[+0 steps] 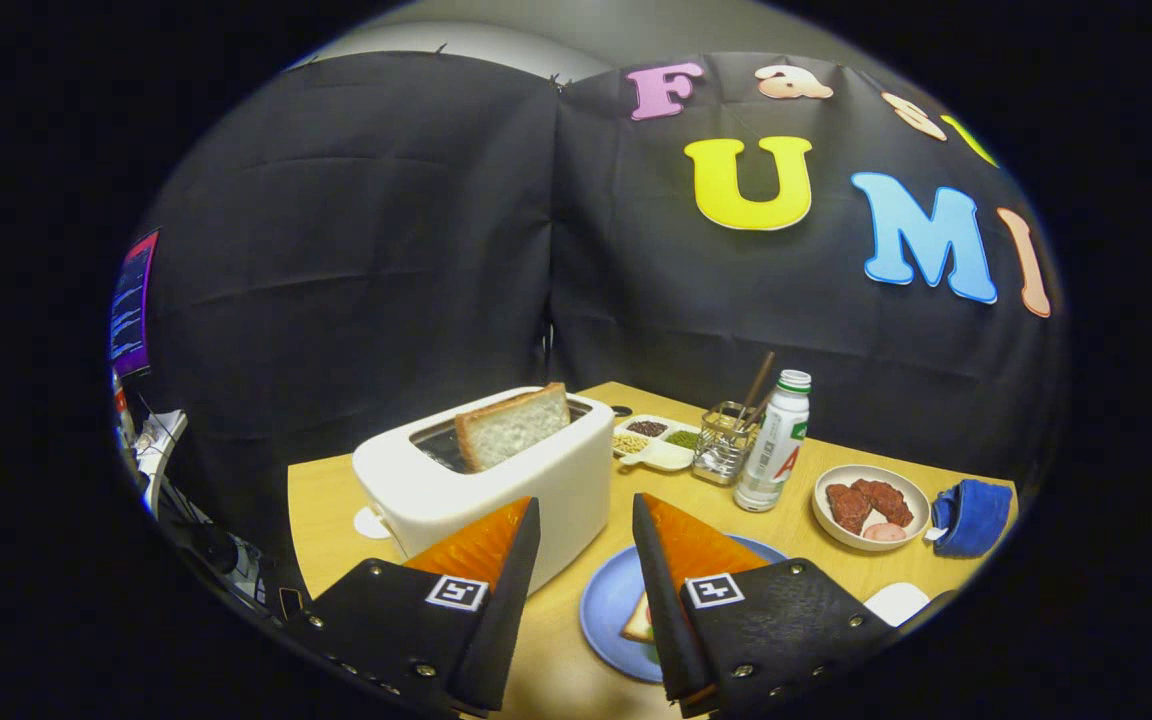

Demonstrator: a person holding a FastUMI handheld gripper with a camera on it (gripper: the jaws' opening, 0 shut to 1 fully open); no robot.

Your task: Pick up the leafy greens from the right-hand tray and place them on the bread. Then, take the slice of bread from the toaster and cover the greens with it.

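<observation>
- Looking forward along the gripper (pixel 586 540), its two fingers stand spread wide with a clear gap between them and nothing held in it.
- A white toaster (pixel 496 480) sits on the wooden table (pixel 326 520) just ahead of the left finger, with a slice of bread (pixel 513 425) standing tilted out of its slot.
- A blue plate (pixel 611 605) lies below and just ahead of the right finger; a corner of bread (pixel 639 622) shows on it beside that finger, with a small hint of green at its edge. The rest of the plate is hidden by the finger, so whether the leafy greens already lie on the bread cannot be told.
- Beyond the fingers stand a divided dish of beans (pixel 658 440), a glass holder with sticks (pixel 726 445) and a capped bottle (pixel 774 440). Further right are a bowl of meat pieces (pixel 871 505) and a blue cloth (pixel 971 515).
- Risks, as a judgement: the toast is soft and leaning, so a hard pinch could crush or tear it, and a grip low on its corner could let it swing and drop.
- The toaster looks light; pulling the slice sideways rather than upward might drag or tip it.
- The bottle and glass holder stand close together, so a wide sweep to the right could knock them over.
</observation>
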